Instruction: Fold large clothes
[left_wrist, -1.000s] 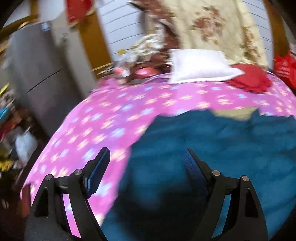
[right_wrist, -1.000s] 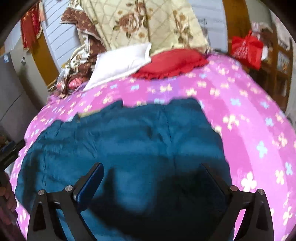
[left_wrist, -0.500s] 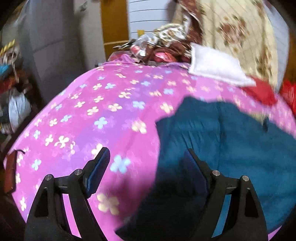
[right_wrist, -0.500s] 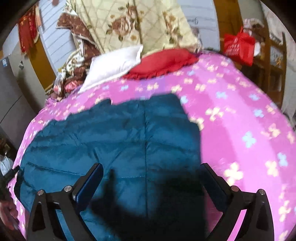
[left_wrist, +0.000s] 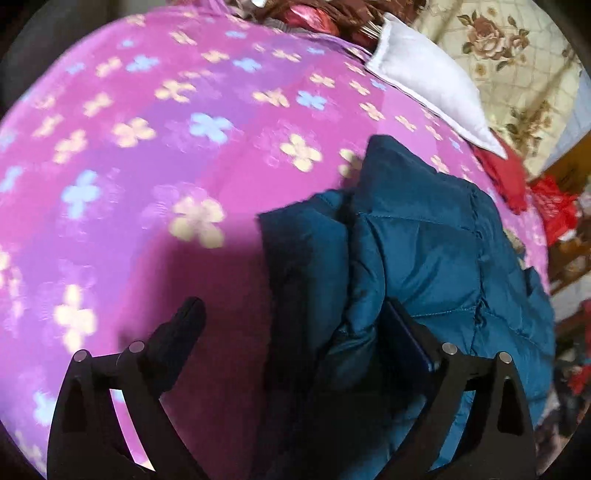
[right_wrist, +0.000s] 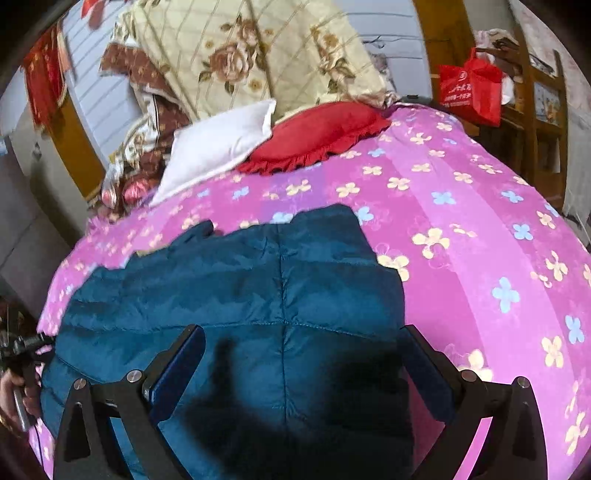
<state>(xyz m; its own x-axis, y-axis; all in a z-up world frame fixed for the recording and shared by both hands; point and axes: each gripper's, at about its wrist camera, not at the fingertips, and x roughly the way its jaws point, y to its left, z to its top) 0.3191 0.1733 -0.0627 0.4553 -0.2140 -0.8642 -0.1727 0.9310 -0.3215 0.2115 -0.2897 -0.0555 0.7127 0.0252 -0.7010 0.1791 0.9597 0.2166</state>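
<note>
The left gripper (left_wrist: 291, 321) has swung down to the teal puffer jacket (right_wrist: 258, 295) on the pink bed (right_wrist: 480, 221), jaws just widening around its bunched edge, ungripped, the right gripper (right_wrist: 303, 350) hovering wide and empty; next: pinch, fold across.

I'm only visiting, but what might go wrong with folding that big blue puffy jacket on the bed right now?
1. The left gripper has just been opening wide at the edge of the teal jacket, where the padding bunches. It may pinch only one layer, so the fold could come out lopsided.
2. The fabric looks slick and puffy, so it may slip from the pads or spring back open.
3. The right gripper hovers open over the jacket. If only one side is lifted, the jacket may drag across the pink bedspread.
</note>
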